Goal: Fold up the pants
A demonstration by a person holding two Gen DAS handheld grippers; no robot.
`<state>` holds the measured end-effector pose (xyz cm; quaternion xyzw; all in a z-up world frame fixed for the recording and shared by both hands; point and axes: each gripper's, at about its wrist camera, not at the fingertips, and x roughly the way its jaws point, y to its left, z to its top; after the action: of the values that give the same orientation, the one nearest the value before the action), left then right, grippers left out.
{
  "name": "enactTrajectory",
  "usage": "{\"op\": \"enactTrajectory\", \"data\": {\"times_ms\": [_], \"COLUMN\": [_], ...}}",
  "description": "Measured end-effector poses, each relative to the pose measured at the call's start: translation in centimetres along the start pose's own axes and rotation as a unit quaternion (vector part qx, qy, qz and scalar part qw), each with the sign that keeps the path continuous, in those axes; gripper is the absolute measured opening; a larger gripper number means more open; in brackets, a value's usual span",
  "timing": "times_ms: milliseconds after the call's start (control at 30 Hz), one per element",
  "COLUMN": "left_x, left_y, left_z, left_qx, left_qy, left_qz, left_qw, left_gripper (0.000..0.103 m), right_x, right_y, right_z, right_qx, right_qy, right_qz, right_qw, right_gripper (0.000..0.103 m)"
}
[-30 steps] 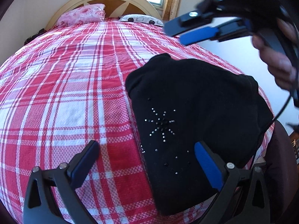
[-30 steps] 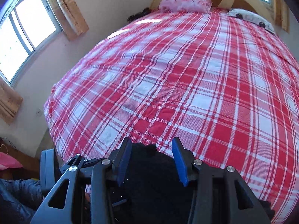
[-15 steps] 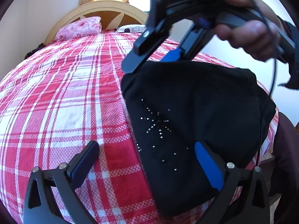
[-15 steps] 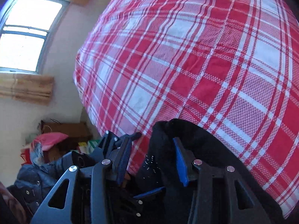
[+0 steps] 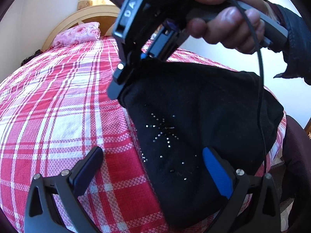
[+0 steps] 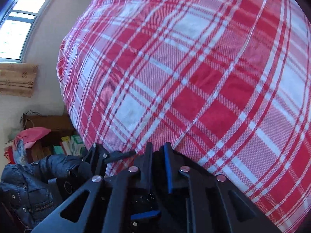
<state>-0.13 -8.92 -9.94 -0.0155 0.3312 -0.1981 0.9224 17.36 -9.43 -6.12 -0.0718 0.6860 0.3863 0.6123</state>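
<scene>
- Left wrist view: the right gripper has been brought down from above the far edge of the black pants within the last second and is now seen clamped on their far left corner; a small peak of cloth is pinched between its jaws.
- The left gripper has not been moved; its jaws are spread wide, one pad over the plaid bedspread and the blue pad over the near part of the pants, with nothing held.
- The pants are seen as a compact, already folded black bundle lying on the bed near its right edge. The cloth looks soft, matte and thick, with rounded edges, and a starburst of small shiny studs is scattered over the top layer.
- The right hand is wrapped round the handle, and a thin black cable is draped across the bundle.
- Right wrist view: the jaws have been narrowed from half spread to nearly shut, and black cloth is gripped between the black pad and the blue pad.
- The bedspread is shown as a coarse woven red-and-white check, stretched fairly flat. The left gripper is glimpsed at lower left, its jaws apart.
- From this, a fresh grasp is judged to be secured, so a further fold or a shift of the bundle is probably about to be made.
</scene>
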Motion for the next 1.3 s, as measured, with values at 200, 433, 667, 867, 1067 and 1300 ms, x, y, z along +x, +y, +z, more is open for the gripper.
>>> {"op": "enactTrajectory", "data": {"times_ms": [200,433,667,867,1067,1300], "left_x": [0.0,0.6,0.5,0.3,-0.1,-0.3], "left_y": [0.2,0.4,0.4,0.1,-0.2,0.0], "left_z": [0.7,1.0,0.7,0.5,0.0,0.0], "left_qx": [-0.012,-0.009,-0.009,-0.01,-0.009,-0.01], "left_qy": [0.017,0.022,0.016,0.012,0.01,0.01], "left_qz": [0.004,0.012,0.013,0.016,0.015,0.013], "left_qw": [0.9998,0.9996,0.9997,0.9998,0.9998,0.9998], "left_gripper": [0.103,0.103,0.103,0.103,0.103,0.103], "right_x": [-1.6,-7.4,-3.4,-2.3,0.2,0.2], "right_y": [0.7,0.8,-0.5,-0.5,0.0,2.2], "right_z": [-0.4,1.0,1.2,0.0,0.2,-0.3], "right_qx": [-0.002,0.0,0.002,0.0,-0.017,-0.054], "right_qy": [-0.065,-0.168,-0.053,0.01,0.063,0.013], "right_qz": [-0.031,-0.037,-0.018,-0.005,-0.032,-0.078], "right_qw": [0.997,0.985,0.998,1.0,0.997,0.995], "right_gripper": [0.005,0.0,0.009,0.055,0.04,0.008]}}
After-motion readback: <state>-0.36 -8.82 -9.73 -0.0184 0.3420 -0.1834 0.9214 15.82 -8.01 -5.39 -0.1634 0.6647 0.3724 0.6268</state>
